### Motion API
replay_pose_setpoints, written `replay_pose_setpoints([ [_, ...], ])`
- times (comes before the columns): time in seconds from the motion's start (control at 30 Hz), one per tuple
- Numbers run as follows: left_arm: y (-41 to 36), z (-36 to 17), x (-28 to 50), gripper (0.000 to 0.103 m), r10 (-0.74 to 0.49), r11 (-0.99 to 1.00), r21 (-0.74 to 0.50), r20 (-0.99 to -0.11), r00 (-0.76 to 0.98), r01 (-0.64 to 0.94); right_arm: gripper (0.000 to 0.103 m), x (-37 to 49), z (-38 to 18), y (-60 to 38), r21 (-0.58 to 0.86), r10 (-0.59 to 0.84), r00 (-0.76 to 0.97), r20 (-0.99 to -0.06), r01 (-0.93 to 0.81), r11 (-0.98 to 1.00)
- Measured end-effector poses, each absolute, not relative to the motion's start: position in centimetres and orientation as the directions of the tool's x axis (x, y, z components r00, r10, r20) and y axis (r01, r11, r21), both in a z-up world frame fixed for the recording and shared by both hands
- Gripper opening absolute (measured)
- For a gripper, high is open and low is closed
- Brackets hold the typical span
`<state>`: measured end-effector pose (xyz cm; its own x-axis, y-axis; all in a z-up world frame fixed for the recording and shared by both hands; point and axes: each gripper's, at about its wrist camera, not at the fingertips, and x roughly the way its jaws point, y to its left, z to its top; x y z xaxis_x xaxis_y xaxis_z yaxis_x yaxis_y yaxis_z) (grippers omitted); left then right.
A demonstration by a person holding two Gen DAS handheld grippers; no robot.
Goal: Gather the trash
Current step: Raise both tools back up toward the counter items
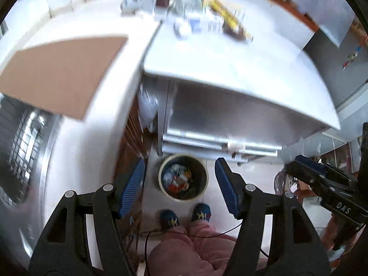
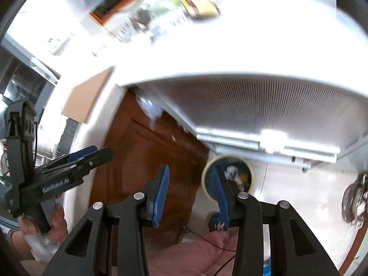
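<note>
A round trash bin [image 1: 183, 177] with a cream rim stands on the floor below me, holding several pieces of crumpled trash; it also shows in the right wrist view [image 2: 239, 172]. My left gripper [image 1: 179, 184] hangs open and empty high above the bin. My right gripper [image 2: 191, 193] is open and empty too, a little to the bin's left; it shows from the side in the left wrist view [image 1: 317, 174]. More wrappers and packets [image 1: 207, 16] lie blurred on the white table [image 1: 241, 69].
A brown cardboard sheet [image 1: 62, 73] lies on the white counter [image 1: 92, 149] at left. A wooden cabinet door [image 2: 147, 161] is under the counter. The person's feet in blue socks [image 1: 184, 216] stand next to the bin.
</note>
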<state>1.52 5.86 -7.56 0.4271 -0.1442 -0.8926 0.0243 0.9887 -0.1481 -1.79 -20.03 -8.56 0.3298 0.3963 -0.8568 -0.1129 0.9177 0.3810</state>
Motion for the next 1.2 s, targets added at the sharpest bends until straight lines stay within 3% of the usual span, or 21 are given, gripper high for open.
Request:
replay_pose_setpoints([
  [0.27, 8.1, -0.9, 2.6, 0.061, -0.17, 0.984, -0.169, -0.825, 0.539, 0.051, 0.039, -1.9, 1.8, -19.6, 0.271, 0.331, 0.51, -0.794, -0.19, 0.944],
  [0.53, 8.5, 2.3, 5.4, 0.061, -0.196, 0.98, -0.18, -0.773, 0.603, 0.088, 0.039, -0.4, 7.1, -17.8, 0.205, 0.282, 0.603, -0.746, -0.195, 0.959],
  [0.73, 8.9, 2.6, 8.1, 0.061, -0.204, 0.978, -0.183, -0.769, 0.606, 0.097, 0.041, 2.7, 7.4, -17.2, 0.197, 0.26, 0.597, -0.759, -0.171, 0.965],
  [0.9, 9.0, 1.4, 11.6, 0.06, -0.171, 0.983, -0.178, -0.784, 0.597, 0.048, 0.057, 7.0, 6.6, -17.8, 0.231, 0.274, 0.587, -0.762, -0.15, 0.961],
  [1.2, 9.5, -2.5, 19.1, 0.06, -0.162, 0.966, -0.242, -0.841, 0.516, -0.092, 0.057, 18.5, 3.5, -20.1, 0.302, 0.355, 0.512, -0.782, -0.187, 0.935],
])
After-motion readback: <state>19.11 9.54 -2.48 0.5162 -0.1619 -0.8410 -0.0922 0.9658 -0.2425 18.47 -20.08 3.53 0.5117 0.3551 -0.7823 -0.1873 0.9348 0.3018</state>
